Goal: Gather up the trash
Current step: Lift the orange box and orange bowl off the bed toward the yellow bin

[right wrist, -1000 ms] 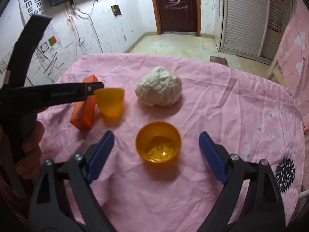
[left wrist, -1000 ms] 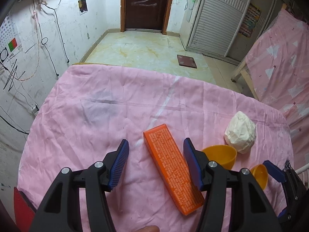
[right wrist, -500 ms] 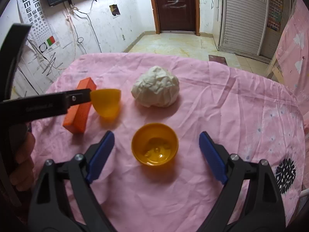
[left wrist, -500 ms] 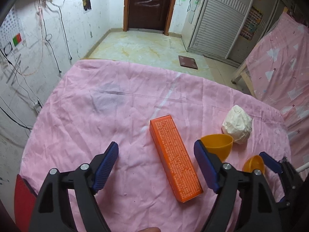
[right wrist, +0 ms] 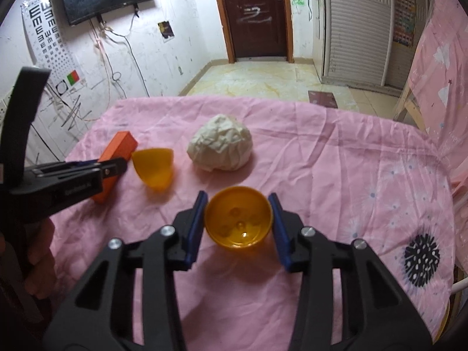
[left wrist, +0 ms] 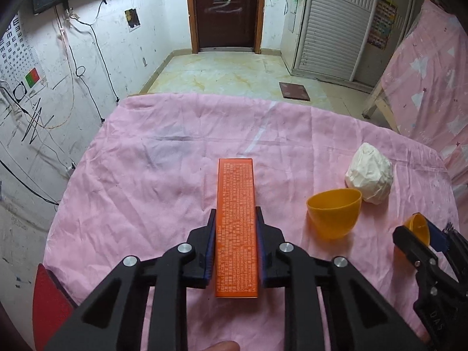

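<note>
left wrist view, nearest the lens: the left gripper (left wrist: 235,245) has its blue pads against the two long sides of the orange box (left wrist: 237,219), and the jaws are closing on it. the box runs straight away from the camera, in line with the fingers, which is probably why the grip sits on its narrow width near the near end; the far end juts out beyond the tips. it lies on the pink cloth (left wrist: 146,181) covering the table.

right wrist view, near: the right gripper (right wrist: 238,222) straddles a yellow cup (right wrist: 238,219) with its open mouth facing the camera. its jaws are closing too, and both blue pads seem to meet the rim on the left and right, a grip across the widest part that a round cup allows. a second yellow cup (right wrist: 153,168) lies tipped on its side a little farther off and to the left, just beside the box, untouched.

farther still, right of that tipped cup, a ball of crumpled white paper (right wrist: 220,147) sits alone on the cloth, clear of both tools.

beyond the table edge lie a bare floor and a dark door (right wrist: 253,14). no bin shows in either view, so where the trash is meant to go cannot be told.
</note>
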The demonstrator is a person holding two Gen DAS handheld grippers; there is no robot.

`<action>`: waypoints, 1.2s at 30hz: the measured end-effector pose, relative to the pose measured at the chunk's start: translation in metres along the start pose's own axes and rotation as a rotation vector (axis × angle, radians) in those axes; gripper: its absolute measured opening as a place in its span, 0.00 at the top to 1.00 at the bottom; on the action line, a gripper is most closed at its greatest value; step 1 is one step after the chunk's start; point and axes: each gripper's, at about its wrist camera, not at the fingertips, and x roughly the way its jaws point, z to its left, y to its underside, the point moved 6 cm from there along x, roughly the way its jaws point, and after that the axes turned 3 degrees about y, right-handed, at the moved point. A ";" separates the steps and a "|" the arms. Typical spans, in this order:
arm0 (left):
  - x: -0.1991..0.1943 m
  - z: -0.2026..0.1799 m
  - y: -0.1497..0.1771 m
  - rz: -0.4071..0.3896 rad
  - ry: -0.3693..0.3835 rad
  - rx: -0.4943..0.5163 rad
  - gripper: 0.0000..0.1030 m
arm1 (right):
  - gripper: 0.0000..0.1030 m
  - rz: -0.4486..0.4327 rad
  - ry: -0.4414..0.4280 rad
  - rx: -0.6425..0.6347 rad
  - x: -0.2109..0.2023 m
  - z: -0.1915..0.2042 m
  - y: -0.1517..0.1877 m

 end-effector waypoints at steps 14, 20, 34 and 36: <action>-0.059 -0.041 -0.017 -0.136 -0.010 0.075 0.85 | 0.61 -0.187 0.029 0.117 -0.070 -0.049 -0.008; -0.069 -0.072 -0.019 -0.157 0.011 0.133 0.85 | 0.61 -0.245 0.065 0.191 -0.099 -0.089 0.002; -0.083 -0.151 -0.007 -0.175 0.091 0.276 0.85 | 0.61 -0.333 0.185 0.321 -0.158 -0.169 0.041; -0.085 -0.166 -0.003 -0.170 0.114 0.299 0.85 | 0.61 -0.338 0.205 0.339 -0.165 -0.180 0.048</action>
